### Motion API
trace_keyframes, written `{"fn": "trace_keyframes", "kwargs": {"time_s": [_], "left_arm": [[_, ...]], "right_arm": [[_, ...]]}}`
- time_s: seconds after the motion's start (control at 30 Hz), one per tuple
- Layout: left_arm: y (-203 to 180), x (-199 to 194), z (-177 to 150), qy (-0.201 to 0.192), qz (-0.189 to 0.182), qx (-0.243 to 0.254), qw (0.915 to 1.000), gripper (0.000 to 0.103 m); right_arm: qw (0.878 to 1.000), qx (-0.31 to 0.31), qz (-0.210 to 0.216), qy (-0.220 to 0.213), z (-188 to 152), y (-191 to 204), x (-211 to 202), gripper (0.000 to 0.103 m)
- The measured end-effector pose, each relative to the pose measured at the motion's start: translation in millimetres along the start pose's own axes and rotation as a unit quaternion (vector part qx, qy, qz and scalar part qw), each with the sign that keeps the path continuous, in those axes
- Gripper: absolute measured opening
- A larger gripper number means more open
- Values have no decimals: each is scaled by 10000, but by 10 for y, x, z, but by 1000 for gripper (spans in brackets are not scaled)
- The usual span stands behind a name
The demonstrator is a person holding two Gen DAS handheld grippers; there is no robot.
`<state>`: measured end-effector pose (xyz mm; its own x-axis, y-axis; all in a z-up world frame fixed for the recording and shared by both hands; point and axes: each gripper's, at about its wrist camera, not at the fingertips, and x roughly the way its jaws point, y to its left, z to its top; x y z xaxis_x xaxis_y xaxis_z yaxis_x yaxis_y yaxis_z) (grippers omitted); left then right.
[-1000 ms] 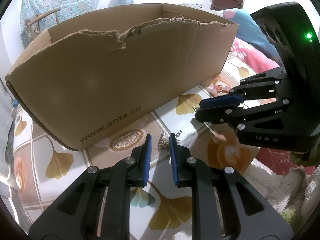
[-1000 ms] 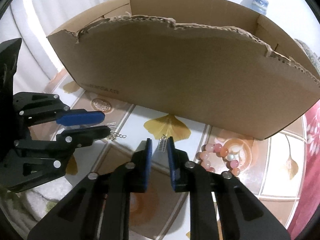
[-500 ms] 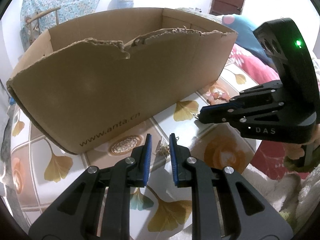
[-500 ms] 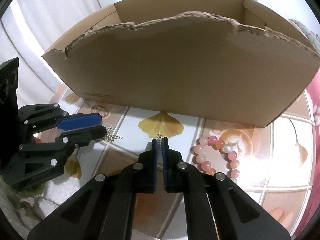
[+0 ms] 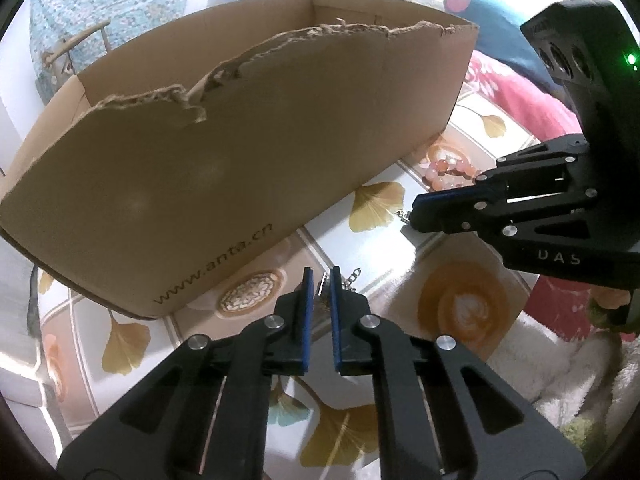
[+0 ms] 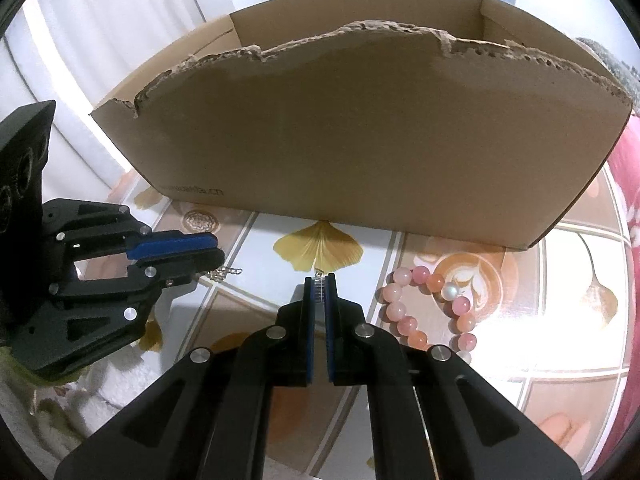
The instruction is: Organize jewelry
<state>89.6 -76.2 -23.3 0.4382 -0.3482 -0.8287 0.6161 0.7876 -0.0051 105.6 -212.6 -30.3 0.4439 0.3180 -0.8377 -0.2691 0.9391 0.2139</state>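
Both grippers have closed: left gripper (image 5: pixel 321 285) and right gripper (image 6: pixel 319 286) each pinch one small silver earring (image 6: pixel 318 289); light, slippery, hold its body.

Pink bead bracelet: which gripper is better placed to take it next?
Probably the right gripper: the bracelet lies just beside its tips. It is shut on a silver piece, though.

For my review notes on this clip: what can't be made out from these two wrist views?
- Inside of the cardboard box: its near wall hides it in both views.
- Silver piece in the right gripper: too small to identify; mostly between the pads.
- Silver chain at the left gripper: partly behind the fingers.
- Pink bead bracelet: lower part behind the right gripper.
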Motion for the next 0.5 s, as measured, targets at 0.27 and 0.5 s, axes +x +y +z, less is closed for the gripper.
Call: {"fn": "trace_keyframes", "kwargs": {"time_s": [0.27, 0.5], "left_arm": [[-70, -97, -19, -216, 36, 97, 9997, 1], [32, -428, -16, -727, -99, -226, 9970, 1]], "right_arm": [[9999, 52, 40, -99, -80, -95, -66, 5], [9991, 110, 81, -396, 26, -121, -370, 5]]}}
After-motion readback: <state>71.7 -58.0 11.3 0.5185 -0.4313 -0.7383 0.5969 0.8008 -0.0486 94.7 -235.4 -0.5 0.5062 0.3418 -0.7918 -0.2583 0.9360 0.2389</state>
